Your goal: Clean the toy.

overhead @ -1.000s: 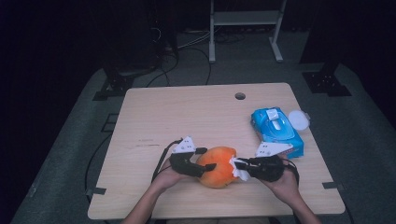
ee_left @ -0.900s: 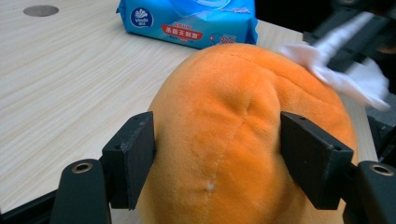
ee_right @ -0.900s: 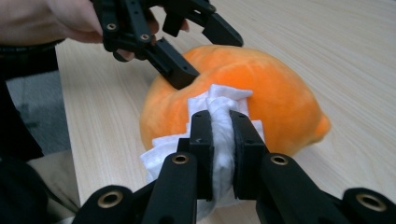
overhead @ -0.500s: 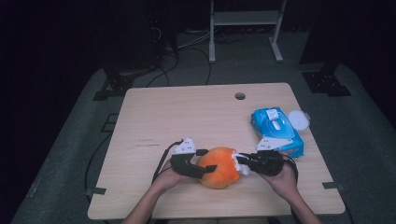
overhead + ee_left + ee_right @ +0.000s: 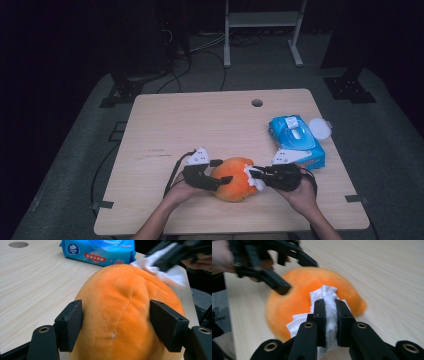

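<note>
Left hand-held gripper [image 5: 116, 327] part-closed, clamping orange plush toy [image 5: 234, 178] at near edge of worktop [image 5: 220, 125]; right hand-held gripper [image 5: 329, 312] pinched tight on white wipe [image 5: 325, 296], pressed to toy's top. Best done by steadying toy firmly, dragging wipe in short strokes, avoiding slips toward wipes pack [image 5: 296, 140].

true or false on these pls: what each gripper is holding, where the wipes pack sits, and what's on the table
1. The left gripper clamps the orange plush toy. True.
2. The right gripper holds nothing. False: it pinches a white wipe against the toy.
3. The blue wipes pack lies on the table at the person's right. True.
4. The pack's lid is shut. False: its flap is flipped open.
5. The toy is green. False: it is orange.
</note>
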The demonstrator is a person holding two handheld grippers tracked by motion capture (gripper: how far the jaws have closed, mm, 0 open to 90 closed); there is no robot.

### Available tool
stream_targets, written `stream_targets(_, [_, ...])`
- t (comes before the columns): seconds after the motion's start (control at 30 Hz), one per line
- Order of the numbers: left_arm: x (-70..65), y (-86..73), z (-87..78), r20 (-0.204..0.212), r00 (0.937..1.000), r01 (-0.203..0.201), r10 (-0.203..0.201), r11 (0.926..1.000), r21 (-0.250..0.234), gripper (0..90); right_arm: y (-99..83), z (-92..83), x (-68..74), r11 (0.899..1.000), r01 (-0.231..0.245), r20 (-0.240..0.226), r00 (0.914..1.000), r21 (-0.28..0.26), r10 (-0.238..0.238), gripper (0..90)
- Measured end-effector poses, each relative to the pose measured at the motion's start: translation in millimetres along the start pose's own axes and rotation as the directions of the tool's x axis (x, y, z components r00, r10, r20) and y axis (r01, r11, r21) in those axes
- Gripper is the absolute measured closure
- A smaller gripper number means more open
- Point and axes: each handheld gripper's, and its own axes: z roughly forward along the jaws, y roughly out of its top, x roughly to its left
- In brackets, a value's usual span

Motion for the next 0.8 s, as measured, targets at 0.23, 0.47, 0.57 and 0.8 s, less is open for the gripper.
stream_targets(0.23, [-18.4, 3.9, 5.7, -0.012, 0.9983, -0.056, 0.056, 0.9984, -0.001, 26.1, -7.1, -2.2, -12.4, 0.999, -0.036, 0.042, 0.9985, 0.018, 0.036, 79.8])
stream_targets(0.47, [-32.2, 7.1, 9.3, 0.039, 0.9932, -0.111, 0.110, 0.9938, 0.008, 20.2, 0.2, -2.6, -1.9, 1.000, 0.000, 0.009, 1.0000, 0.002, 0.000, 79.8])
stream_targets(0.57, [-25.3, 12.2, 4.6, 0.038, 0.9957, -0.085, 0.085, 0.9963, 0.007, 13.3, -3.7, -5.3, -3.3, 1.000, 0.004, -0.019, 0.9998, 0.020, -0.004, 79.8])
stream_targets(0.8, [-13.4, 1.4, 16.9, 0.059, 0.9971, 0.043, -0.048, 0.9957, 0.082, 3.7, -4.5, -5.6, -1.7, 1.000, 0.008, -0.054, 0.9985, 0.023, -0.007, 79.7])
